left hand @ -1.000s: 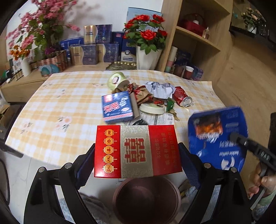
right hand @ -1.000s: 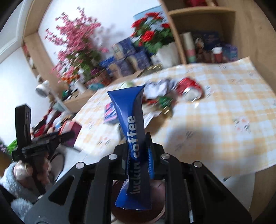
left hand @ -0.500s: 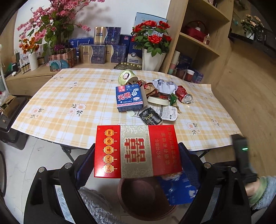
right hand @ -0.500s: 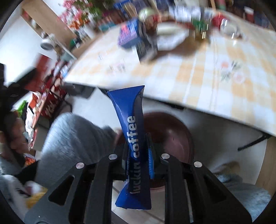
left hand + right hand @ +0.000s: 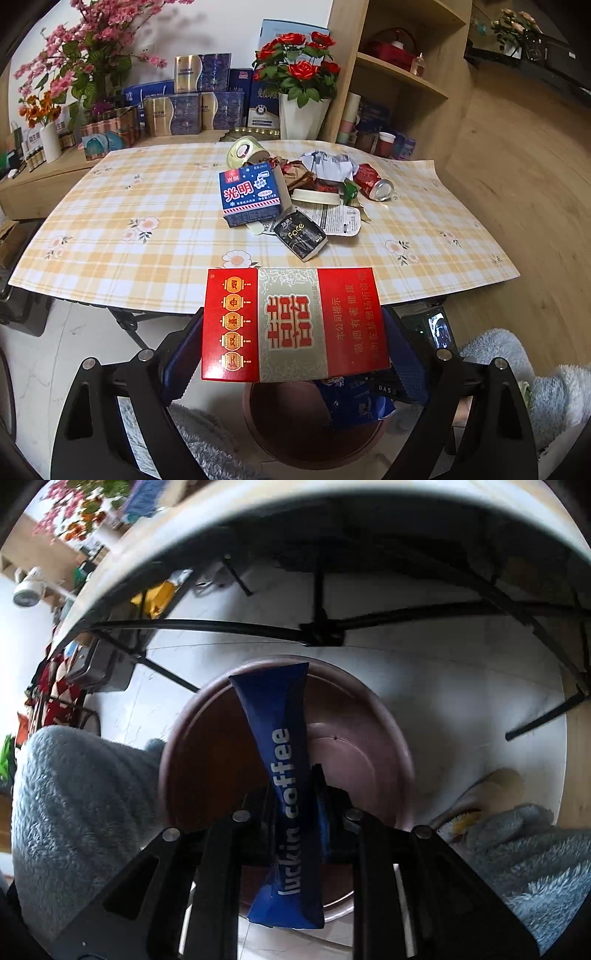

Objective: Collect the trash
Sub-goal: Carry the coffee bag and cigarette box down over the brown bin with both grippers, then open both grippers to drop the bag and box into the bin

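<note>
My left gripper point(image 5: 293, 332) is shut on a wide red and silver cigarette carton point(image 5: 293, 325), held flat above a brown round bin point(image 5: 306, 424) on the floor. My right gripper point(image 5: 295, 790) is shut on a flattened blue "luckin coffee" bag point(image 5: 284, 760), which hangs over the mouth of the brown bin point(image 5: 207, 760). The same blue bag point(image 5: 354, 402) shows below the carton in the left wrist view. More trash lies on the checked table point(image 5: 147, 229): a blue box point(image 5: 249, 194), a black "face" packet point(image 5: 301, 236), a red can point(image 5: 373, 181) and crumpled paper point(image 5: 328, 164).
A person's fleecy grey legs point(image 5: 74, 805) flank the bin on both sides. The table's black folding frame point(image 5: 317, 627) spans above the bin. Behind the table stand flower vases point(image 5: 301, 114), gift boxes point(image 5: 192, 110) and a wooden shelf unit point(image 5: 399, 81).
The right gripper dropped from table height to just over the bin, tipping downward with the blue bag. The left gripper drew back slightly with the carton, showing more of the table.
</note>
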Tool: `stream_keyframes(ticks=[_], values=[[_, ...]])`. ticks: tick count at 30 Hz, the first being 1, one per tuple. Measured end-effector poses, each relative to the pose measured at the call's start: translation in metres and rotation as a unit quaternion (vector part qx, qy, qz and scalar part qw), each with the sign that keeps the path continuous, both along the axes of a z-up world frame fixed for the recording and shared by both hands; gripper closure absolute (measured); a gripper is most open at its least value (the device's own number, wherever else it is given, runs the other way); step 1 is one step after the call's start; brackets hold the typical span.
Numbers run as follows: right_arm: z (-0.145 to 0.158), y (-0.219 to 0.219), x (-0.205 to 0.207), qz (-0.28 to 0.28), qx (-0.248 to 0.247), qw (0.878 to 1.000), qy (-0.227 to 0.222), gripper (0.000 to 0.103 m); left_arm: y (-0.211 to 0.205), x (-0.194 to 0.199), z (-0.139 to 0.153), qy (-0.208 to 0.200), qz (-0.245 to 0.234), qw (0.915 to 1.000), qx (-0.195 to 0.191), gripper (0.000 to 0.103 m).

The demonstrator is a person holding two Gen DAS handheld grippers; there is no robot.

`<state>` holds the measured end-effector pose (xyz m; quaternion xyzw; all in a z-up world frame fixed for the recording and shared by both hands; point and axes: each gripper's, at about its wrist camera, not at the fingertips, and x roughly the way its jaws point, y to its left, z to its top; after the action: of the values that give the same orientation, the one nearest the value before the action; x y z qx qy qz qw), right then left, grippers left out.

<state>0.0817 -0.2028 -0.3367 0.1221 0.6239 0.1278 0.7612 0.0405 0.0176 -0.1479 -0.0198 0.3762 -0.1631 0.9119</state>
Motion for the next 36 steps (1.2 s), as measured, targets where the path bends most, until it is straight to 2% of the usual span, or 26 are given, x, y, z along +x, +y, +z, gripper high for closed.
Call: stream_keyframes(ticks=[5,14,20,24,26,27,29,31,36], values=[[-0.011,-0.014,0.002,-0.015,-0.026,1.000,0.001,0.083,-0.002,0.002,-0.010,0.004,-0.006,1.0000,-0.005,0.015],[-0.014,-0.028,0.003,-0.035,-0.019,0.999,0.001,0.083,-0.010,0.003,-0.030,-0.008,-0.012,0.9998,0.016,0.015],[-0.013,-0.032,0.001,-0.045,-0.021,0.999,-0.006,0.078,-0.010,0.003,-0.047,0.000,-0.011,0.9998,0.015,0.015],[-0.008,-0.035,0.001,-0.055,-0.021,0.998,-0.016,0.071,-0.011,0.002,-0.056,0.006,-0.012,0.9997,0.020,0.015],[-0.002,-0.039,-0.001,-0.060,-0.021,0.998,-0.024,0.065,-0.011,0.003,-0.059,0.011,-0.011,0.9997,0.019,0.015],[0.002,-0.039,-0.002,-0.062,-0.021,0.997,-0.029,0.058,-0.010,0.003,-0.060,0.012,-0.011,0.9997,0.018,0.015],[0.010,-0.040,-0.005,-0.063,-0.022,0.997,-0.038,0.053,-0.008,0.005,-0.063,0.019,-0.007,0.9997,0.015,0.015],[0.023,-0.041,-0.009,-0.063,-0.024,0.996,-0.053,0.042,-0.005,0.007,-0.064,0.025,0.002,0.9996,0.010,0.015],[0.070,-0.041,-0.024,-0.063,-0.040,0.988,-0.133,0.017,0.004,0.009,-0.063,0.030,0.015,0.9994,-0.007,0.015]])
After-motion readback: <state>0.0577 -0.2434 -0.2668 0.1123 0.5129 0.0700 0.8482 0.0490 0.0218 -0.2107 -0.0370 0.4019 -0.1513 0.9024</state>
